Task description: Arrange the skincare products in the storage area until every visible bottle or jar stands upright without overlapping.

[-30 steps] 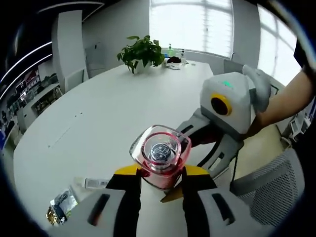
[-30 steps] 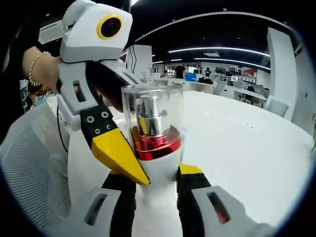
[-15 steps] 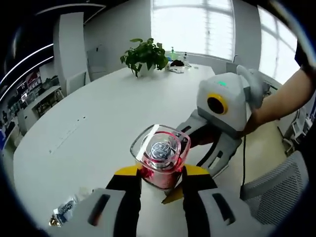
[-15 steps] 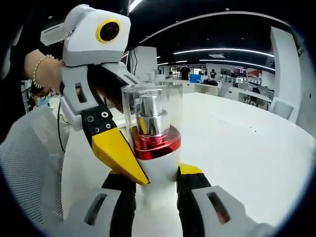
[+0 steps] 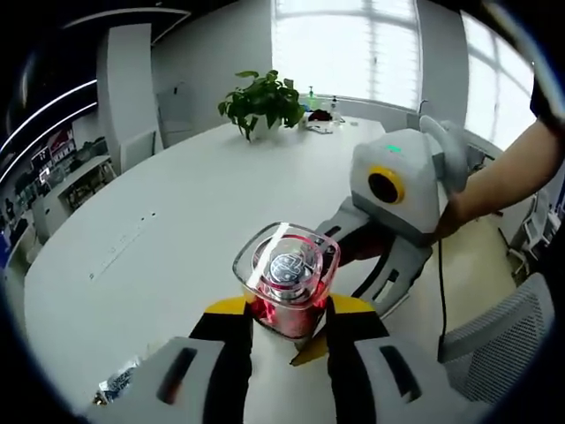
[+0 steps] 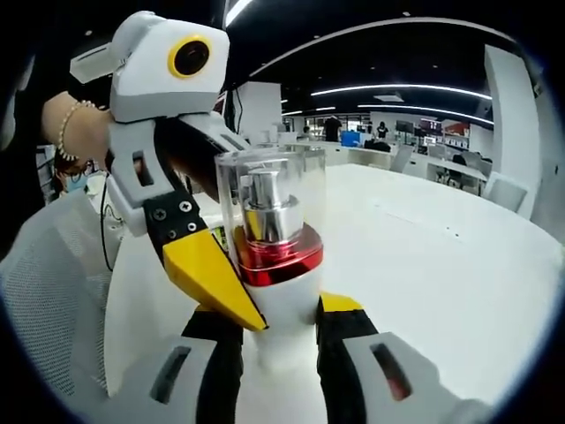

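Bottle (image 5: pixel 287 278) upright between both grippers' jaws, apparently above the table (image 5: pixel 177 212)

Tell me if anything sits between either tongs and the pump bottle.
Nothing visible does. The right tongs close on the pump bottle's white body, and the left tongs close on it at the red band, so both touch it directly.

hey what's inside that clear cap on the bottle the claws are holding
Inside the clear cap stands a silver pump head above a red metallic collar. The white bottle below is opaque, so its contents can't be seen; the left claw covers part of its side.
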Motion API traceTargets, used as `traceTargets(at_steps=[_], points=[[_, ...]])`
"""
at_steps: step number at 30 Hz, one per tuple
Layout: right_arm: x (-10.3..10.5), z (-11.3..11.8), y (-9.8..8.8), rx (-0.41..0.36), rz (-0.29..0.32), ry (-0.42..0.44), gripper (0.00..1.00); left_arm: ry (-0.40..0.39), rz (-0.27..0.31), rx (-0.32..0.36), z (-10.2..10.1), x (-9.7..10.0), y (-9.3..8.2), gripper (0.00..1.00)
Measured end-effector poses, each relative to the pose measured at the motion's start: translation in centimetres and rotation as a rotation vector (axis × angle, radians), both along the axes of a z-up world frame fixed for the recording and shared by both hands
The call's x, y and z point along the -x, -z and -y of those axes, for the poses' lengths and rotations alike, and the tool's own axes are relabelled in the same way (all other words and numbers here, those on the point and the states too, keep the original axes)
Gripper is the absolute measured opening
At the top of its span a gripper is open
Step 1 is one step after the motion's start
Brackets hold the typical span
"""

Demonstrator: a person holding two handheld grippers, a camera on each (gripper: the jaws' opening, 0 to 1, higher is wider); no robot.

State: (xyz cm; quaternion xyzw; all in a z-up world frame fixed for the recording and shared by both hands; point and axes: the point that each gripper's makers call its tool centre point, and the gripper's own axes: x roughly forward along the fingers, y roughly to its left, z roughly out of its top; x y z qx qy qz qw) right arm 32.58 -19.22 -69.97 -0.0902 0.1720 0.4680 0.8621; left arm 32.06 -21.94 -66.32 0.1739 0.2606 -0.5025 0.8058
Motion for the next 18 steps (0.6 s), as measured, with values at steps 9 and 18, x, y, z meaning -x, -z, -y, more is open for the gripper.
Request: traceTargets(at_steps=[9,18], points=[[0.0,0.1,0.1,0.012,-0.015,0.036,0.32,-0.027,0.002,0.007,-0.2,0.0,-0.1,0.31],[0.7,0.9,-0.9,0.017,-0.009,0.135,0.43,-0.048,0.012,0.016,-1.3,0.7,-0.8,0.4]])
